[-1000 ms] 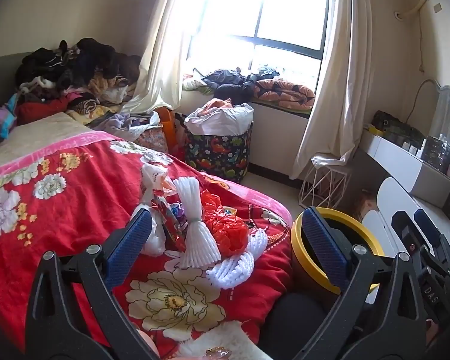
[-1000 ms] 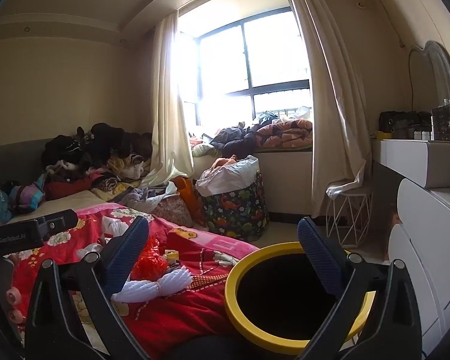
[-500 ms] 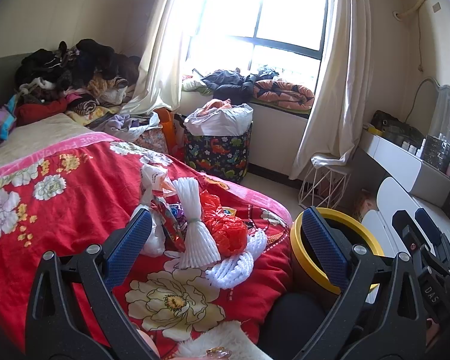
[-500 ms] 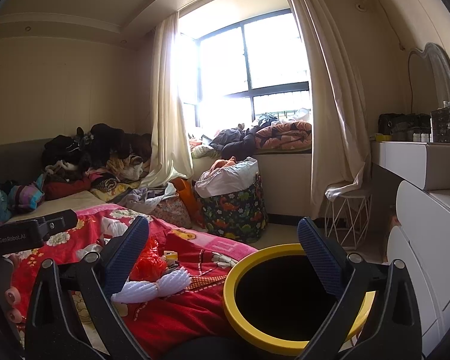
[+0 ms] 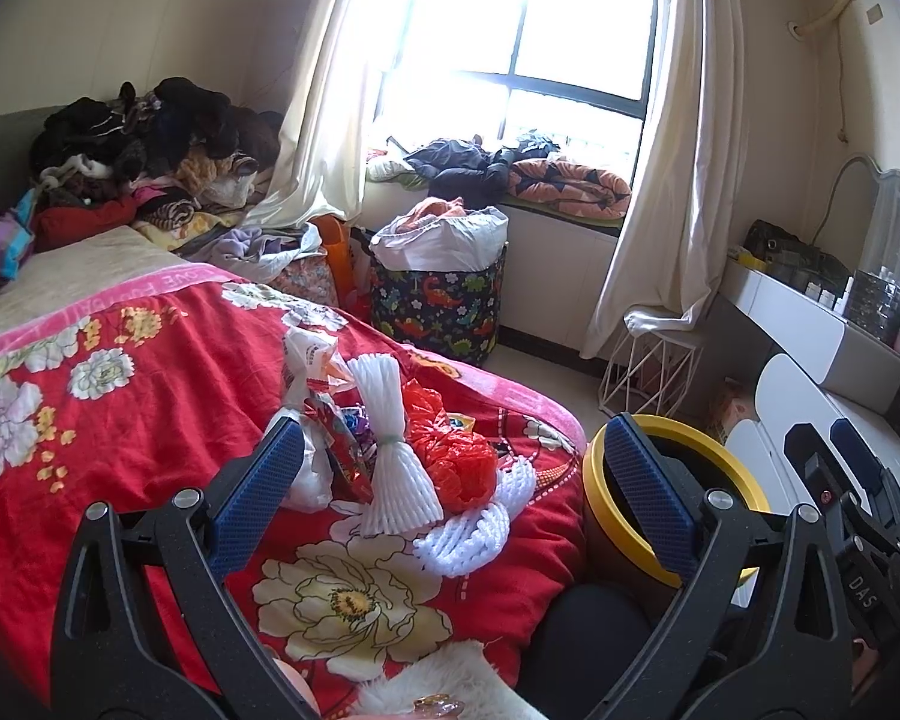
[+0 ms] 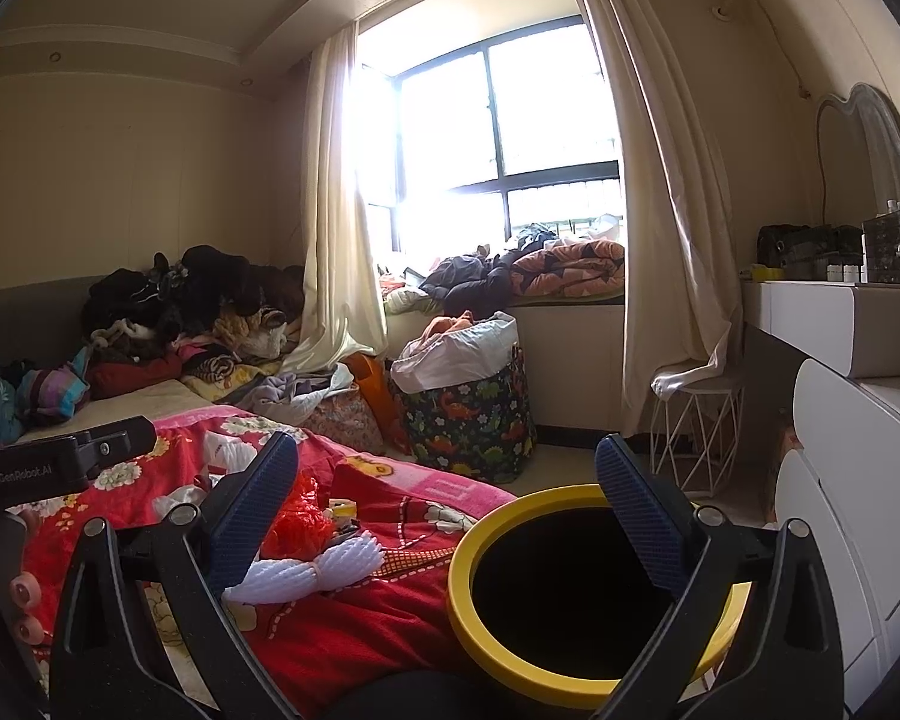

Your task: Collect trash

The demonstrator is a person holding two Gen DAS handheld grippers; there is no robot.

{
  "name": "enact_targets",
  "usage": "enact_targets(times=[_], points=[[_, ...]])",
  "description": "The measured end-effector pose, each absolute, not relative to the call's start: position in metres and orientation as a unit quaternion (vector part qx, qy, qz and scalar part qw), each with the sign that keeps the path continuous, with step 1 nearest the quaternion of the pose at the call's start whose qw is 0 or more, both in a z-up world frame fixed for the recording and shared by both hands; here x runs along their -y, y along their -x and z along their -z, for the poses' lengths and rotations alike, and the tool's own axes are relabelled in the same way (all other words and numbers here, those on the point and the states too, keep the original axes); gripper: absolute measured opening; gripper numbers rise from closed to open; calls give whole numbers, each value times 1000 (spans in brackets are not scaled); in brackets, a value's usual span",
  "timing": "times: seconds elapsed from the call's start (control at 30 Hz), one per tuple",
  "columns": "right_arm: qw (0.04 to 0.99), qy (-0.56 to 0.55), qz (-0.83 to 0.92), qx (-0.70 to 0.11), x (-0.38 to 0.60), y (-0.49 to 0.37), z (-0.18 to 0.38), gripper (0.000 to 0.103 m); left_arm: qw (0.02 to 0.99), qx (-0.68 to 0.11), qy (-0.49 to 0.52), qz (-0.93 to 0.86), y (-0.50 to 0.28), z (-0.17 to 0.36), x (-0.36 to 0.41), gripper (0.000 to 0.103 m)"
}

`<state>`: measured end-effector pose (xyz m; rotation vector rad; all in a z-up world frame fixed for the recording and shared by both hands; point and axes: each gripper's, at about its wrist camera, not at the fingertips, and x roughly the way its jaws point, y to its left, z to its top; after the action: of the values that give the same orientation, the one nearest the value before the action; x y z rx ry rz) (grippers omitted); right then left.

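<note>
A pile of trash lies on the red floral bedspread [image 5: 120, 456]: white foam fruit nets [image 5: 393, 468], a crumpled red plastic bag [image 5: 456, 450], a white plastic bag [image 5: 309, 354] and shiny wrappers [image 5: 345, 444]. A yellow-rimmed black bin [image 5: 720, 468] stands beside the bed corner. My left gripper [image 5: 450, 480] is open and empty, just short of the pile. My right gripper [image 6: 447, 510] is open and empty, between the pile and the bin [image 6: 468, 612]. The foam net [image 6: 306, 570] and red bag [image 6: 300, 516] show left of the bin.
A dinosaur-print laundry basket [image 5: 438, 306] stands under the window. Clothes are heaped [image 5: 150, 144] at the bed's far end. A white wire stool [image 5: 648, 366] and white dresser [image 5: 810, 324] stand at the right. The right gripper's body [image 5: 852, 516] shows beyond the bin.
Almost nothing: the right wrist view has shifted very slightly, and both grippers stay open in the same places.
</note>
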<state>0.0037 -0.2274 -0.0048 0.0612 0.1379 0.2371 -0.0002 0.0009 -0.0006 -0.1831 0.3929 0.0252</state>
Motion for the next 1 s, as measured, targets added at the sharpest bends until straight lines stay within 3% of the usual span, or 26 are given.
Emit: enact_targets(times=[1.0], points=[[979, -18, -176, -105, 199, -18, 12, 97, 970, -207, 118, -46, -5, 7, -23, 92]])
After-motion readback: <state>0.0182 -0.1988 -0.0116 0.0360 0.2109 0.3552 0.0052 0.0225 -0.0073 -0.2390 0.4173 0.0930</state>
